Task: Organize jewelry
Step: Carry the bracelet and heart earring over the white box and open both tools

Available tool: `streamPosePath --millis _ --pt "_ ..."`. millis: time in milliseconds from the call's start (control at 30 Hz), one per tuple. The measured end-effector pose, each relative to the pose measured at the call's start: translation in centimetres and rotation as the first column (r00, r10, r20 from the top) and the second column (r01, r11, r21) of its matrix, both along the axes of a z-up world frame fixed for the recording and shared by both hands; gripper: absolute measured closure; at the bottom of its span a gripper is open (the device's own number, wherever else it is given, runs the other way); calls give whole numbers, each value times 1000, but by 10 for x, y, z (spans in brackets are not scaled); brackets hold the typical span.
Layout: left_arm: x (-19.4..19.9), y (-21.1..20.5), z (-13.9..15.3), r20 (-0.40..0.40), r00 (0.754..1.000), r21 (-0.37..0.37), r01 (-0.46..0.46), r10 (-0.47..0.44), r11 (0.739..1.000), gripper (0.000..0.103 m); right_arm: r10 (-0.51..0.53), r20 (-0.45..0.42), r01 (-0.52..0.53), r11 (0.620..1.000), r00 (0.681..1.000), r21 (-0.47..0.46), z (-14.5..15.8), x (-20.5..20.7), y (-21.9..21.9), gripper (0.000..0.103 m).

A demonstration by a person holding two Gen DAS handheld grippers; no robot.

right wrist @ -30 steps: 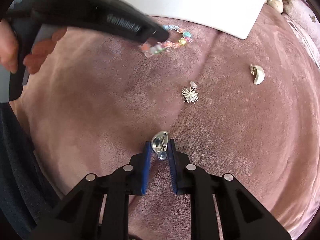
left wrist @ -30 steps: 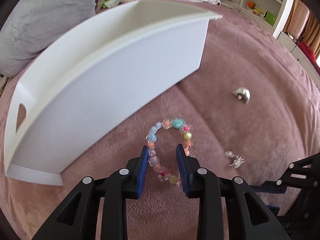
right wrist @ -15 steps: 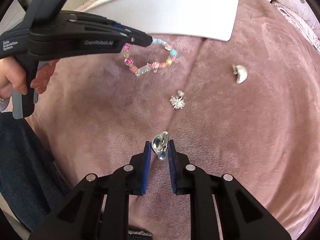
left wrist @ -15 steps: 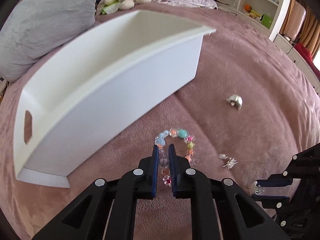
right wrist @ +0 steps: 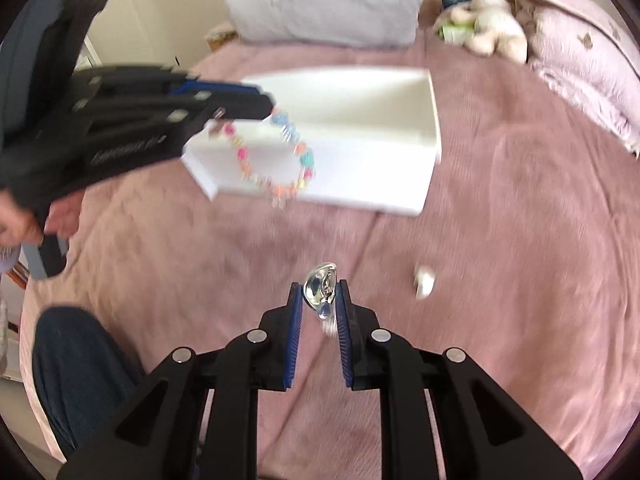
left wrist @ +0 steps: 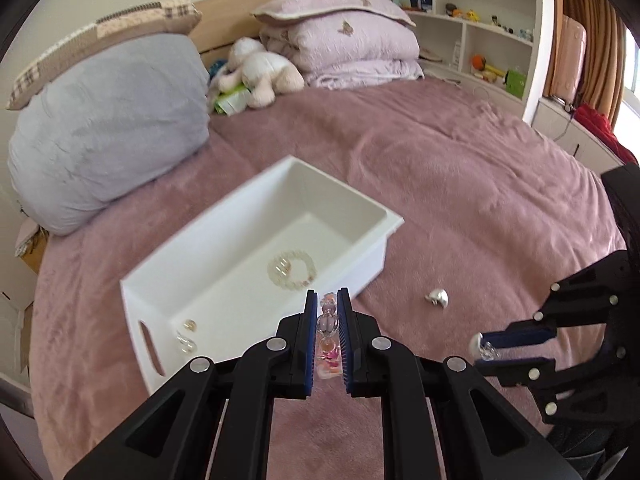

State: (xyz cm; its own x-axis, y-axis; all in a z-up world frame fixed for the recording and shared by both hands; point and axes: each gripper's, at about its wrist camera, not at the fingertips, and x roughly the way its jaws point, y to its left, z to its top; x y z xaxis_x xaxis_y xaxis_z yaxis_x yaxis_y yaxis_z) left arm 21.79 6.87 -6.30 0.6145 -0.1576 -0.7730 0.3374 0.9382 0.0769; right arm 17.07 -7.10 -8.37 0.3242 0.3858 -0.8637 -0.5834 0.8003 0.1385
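Note:
My left gripper (left wrist: 327,300) is shut on a bracelet of coloured beads (left wrist: 328,332), held in the air just in front of the white box (left wrist: 394,224). In the right wrist view the bracelet (right wrist: 276,156) hangs as a loop from the left gripper (right wrist: 266,106) before the box (right wrist: 434,120). My right gripper (right wrist: 319,292) is shut on a silver earring (right wrist: 318,288) above the bedspread. The left wrist view shows it at the right (left wrist: 480,350). A pearl bracelet (left wrist: 291,270) and small earrings (left wrist: 188,336) lie inside the box.
A second silver earring (left wrist: 438,297) lies on the pink bedspread (left wrist: 480,208) right of the box. A grey pillow (left wrist: 108,120), a plush toy (left wrist: 260,76) and folded quilts stand behind. A person's hand (right wrist: 24,220) and leg (right wrist: 80,360) are at the left.
The left jaws closed on the bead bracelet. Both grippers then rose, lifting the bracelet and the silver earring off the bedspread. The box's inside has come into view.

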Motion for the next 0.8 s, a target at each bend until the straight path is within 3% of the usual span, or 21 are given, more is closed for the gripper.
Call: streamPosePath --millis 233,400,533,633,800 --pt "16 39 51 86 993 -16 -79 80 997 88 6 107 -9 1000 994 25 38 51 34 86" --pt "38 67 59 98 983 19 -159 156 987 88 3 156 -8 999 988 31 55 88 62 86" --pt "68 88 40 66 968 48 -244 241 969 88 -6 158 2 1000 987 31 55 119 84 86" --pt "89 105 16 4 954 28 -301 301 953 88 -4 148 3 1000 989 9 48 134 97 86" --pt "110 116 -26 -82 934 40 -345 348 938 88 -28 105 30 999 994 -22 21 159 110 85"
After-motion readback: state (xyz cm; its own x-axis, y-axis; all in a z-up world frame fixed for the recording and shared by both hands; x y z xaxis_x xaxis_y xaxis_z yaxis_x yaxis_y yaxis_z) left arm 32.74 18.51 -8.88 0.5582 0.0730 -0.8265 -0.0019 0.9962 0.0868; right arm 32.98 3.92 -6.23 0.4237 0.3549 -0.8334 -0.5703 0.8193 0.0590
